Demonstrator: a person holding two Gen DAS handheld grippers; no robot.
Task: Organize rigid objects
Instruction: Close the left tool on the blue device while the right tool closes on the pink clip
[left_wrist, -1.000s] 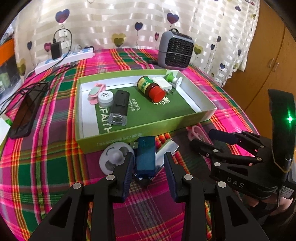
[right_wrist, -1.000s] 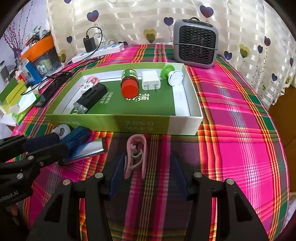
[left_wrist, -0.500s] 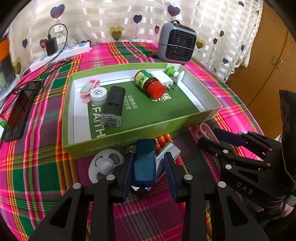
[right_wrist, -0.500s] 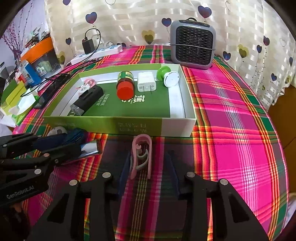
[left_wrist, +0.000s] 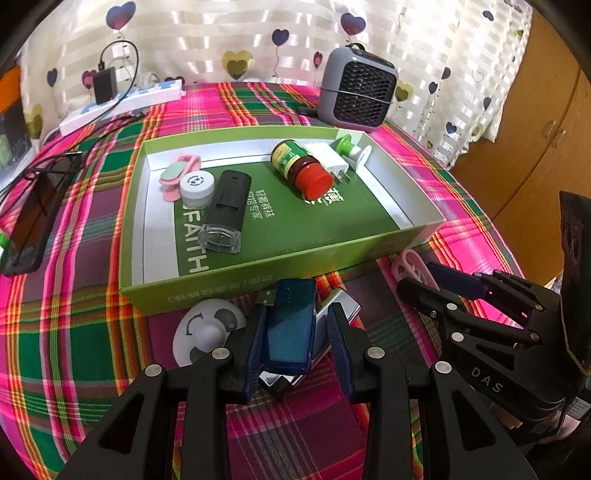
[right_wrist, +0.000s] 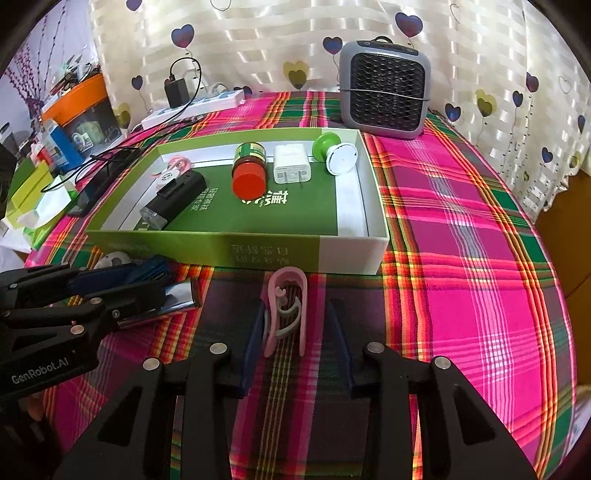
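Right hand-held gripper (right_wrist: 295, 343) straddles pink clip (right_wrist: 286, 306), seemingly ungripped.

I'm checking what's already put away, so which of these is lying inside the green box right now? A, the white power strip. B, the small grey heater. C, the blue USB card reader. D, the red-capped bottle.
D: the red-capped bottle lies on its side inside the green box, beside the white charger plug.
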